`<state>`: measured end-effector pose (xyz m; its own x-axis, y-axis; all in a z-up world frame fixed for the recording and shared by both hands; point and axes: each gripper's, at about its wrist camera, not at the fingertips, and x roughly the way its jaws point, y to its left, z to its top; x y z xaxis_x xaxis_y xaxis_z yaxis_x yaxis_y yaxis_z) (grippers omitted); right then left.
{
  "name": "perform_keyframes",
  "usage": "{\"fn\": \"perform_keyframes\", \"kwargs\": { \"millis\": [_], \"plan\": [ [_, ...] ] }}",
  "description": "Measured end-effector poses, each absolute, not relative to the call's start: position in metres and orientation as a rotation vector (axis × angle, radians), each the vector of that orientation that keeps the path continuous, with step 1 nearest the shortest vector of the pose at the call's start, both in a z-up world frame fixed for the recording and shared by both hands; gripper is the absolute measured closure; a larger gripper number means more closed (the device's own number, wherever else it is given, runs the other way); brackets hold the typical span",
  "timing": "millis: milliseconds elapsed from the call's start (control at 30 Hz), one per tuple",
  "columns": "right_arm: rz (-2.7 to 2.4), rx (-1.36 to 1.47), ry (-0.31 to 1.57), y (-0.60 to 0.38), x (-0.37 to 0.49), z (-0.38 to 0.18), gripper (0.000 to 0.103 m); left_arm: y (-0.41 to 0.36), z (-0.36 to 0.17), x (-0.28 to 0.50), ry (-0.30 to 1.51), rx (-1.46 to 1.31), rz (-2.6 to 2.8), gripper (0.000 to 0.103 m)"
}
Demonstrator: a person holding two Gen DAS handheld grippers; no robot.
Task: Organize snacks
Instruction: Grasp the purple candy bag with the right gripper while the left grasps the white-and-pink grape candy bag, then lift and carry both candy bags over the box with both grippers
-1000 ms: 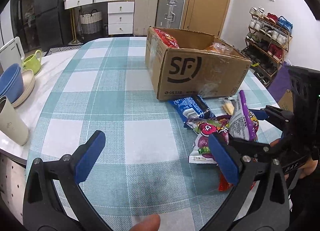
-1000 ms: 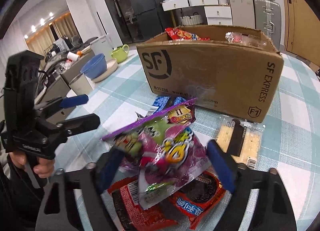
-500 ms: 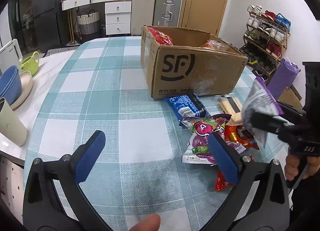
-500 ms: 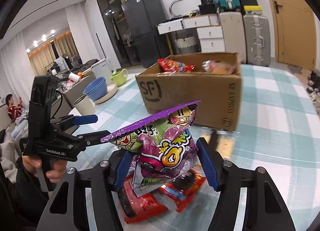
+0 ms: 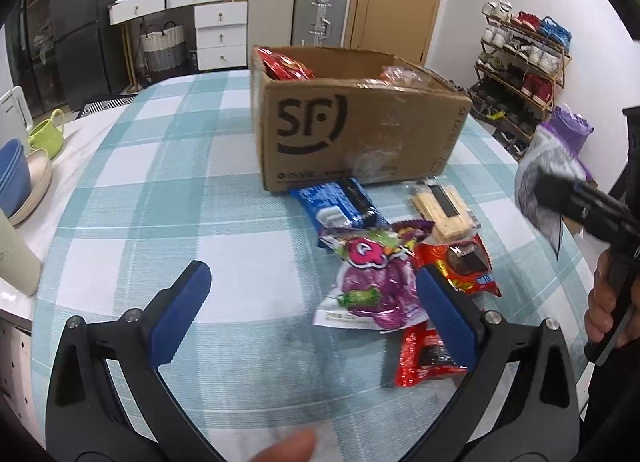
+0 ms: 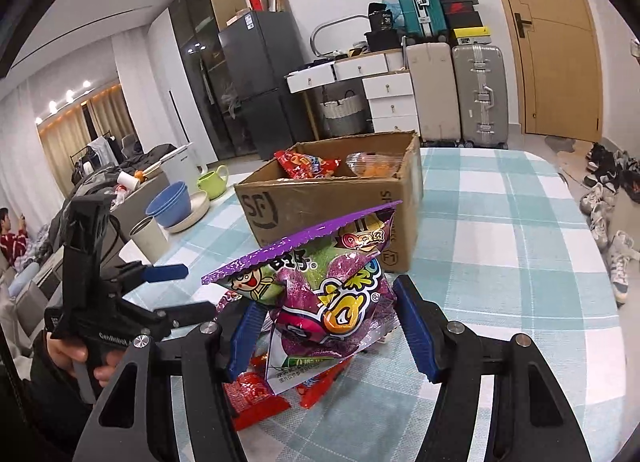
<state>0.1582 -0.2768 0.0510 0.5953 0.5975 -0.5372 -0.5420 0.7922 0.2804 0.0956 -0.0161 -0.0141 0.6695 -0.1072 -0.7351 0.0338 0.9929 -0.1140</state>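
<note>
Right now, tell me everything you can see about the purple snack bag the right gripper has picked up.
The purple snack bag is a glossy foil pouch with a serrated top seal, cartoon faces, green patches and yellow lettering. It stands roughly upright, lifted clear of the table, pinched low between the blue pads of the right gripper. It looks puffy and unopened. Red packets lie on the cloth beneath it, with the cardboard box behind.

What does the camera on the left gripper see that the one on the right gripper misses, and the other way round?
Only the left view shows the blue packet, the crackers and the shoe rack. Only the right view shows the printed front of the purple bag clamped in the right gripper, and the dark fridge. Both show the cardboard box, checked tablecloth and suitcases.
</note>
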Motion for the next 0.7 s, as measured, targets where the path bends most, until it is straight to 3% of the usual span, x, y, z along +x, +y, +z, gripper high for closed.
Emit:
{"fn": "perform_keyframes", "kwargs": {
  "millis": [300,700],
  "plan": [
    [0.651,0.103,0.664,-0.281,0.16,0.051,0.039,-0.023,-0.03,0.118,0.906,-0.189,-0.127,0.002],
    [0.667,0.09,0.68,-0.271,0.162,0.044,0.039,-0.034,-0.051,0.13,0.962,-0.274,-0.219,0.044]
  ]
}}
